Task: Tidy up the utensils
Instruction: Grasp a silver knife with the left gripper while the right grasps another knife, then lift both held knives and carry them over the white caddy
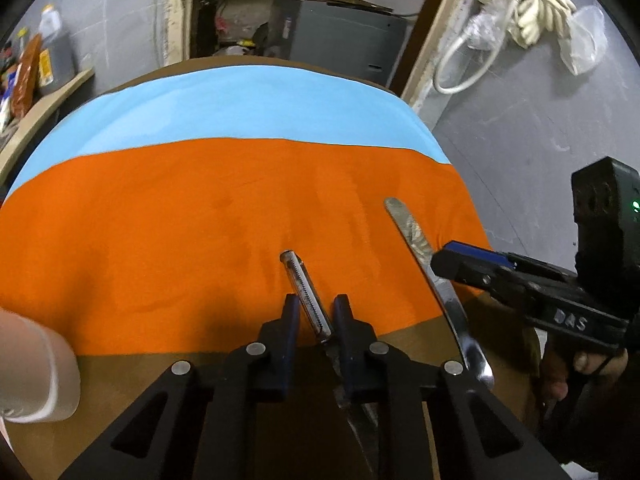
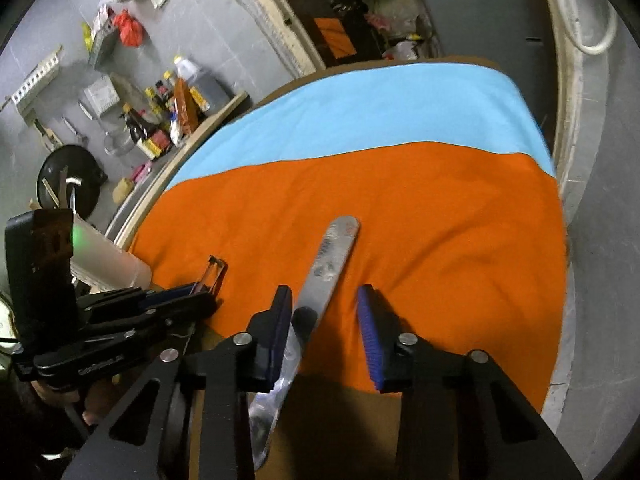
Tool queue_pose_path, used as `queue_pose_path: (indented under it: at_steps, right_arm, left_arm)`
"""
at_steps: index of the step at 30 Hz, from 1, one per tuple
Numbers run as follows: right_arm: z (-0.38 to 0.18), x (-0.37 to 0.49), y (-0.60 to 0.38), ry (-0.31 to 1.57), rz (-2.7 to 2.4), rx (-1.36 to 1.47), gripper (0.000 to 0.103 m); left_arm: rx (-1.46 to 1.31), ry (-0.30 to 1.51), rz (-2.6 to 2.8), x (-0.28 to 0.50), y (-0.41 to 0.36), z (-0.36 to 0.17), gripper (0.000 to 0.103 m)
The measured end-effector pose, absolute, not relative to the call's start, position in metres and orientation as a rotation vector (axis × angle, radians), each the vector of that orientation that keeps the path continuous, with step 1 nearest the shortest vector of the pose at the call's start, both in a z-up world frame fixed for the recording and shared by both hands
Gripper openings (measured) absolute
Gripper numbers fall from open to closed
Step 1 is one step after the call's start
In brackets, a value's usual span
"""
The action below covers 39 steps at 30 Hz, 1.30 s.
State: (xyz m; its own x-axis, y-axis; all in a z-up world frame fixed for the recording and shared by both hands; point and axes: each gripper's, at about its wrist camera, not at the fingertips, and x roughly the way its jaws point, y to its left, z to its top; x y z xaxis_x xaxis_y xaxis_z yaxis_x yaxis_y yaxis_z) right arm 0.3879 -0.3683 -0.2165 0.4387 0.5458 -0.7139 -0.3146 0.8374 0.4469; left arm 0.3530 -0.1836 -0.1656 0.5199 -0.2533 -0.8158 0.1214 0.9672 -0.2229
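- Left wrist view: the left claw [image 1: 316, 320] stands narrowed around the peeler [image 1: 306, 292]; its right pad touches the handle, the left pad shows a thin gap, so a firm grip is not certain.
- The peeler lies on the orange cloth [image 1: 180, 232], its blade end over the brown surface [image 1: 168, 360].
- Right wrist view: the right claw [image 2: 326, 332] is part-open around the steel utensil [image 2: 320, 276]; only its left pad touches, so nothing is gripped.
- That utensil lies half on the cloth, half on the surface.
- My judgement: early stage; both utensils are unlifted, and sorting remains.
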Motion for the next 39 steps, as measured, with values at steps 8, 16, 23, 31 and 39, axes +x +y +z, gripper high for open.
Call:
queue_pose_path:
  at_steps: [8,16,23,31,39]
  right_arm:
    - [-0.207,0.401,-0.333,1.057,0.574,0.154,0.016]
    - [-0.192,0.389,-0.306,1.078,0.525,-0.039,0.007]
    - [-0.191,0.401,-0.314,1.168,0.502,0.048,0.007]
    - [-0.178,0.368,-0.327,1.080,0.482,0.158,0.001]
    - [-0.132,0.301,-0.334,0.835,0.466,0.284,0.001]
  left_arm:
    - [-0.195,1.019,-0.164,0.343,-0.158,-0.166,0.011]
    - [-0.228,1.022,-0.125,0.333,-0.141,-0.164,0.009]
    - [-0.176,1.069,-0.140,0.340,-0.144,-0.165,0.010]
    - [-0.119,1.078,-0.166,0.336,-0.147,-0.154,0.009]
    - [-0.174,0.879,-0.263,0.288,-0.133,-0.113,0.009]
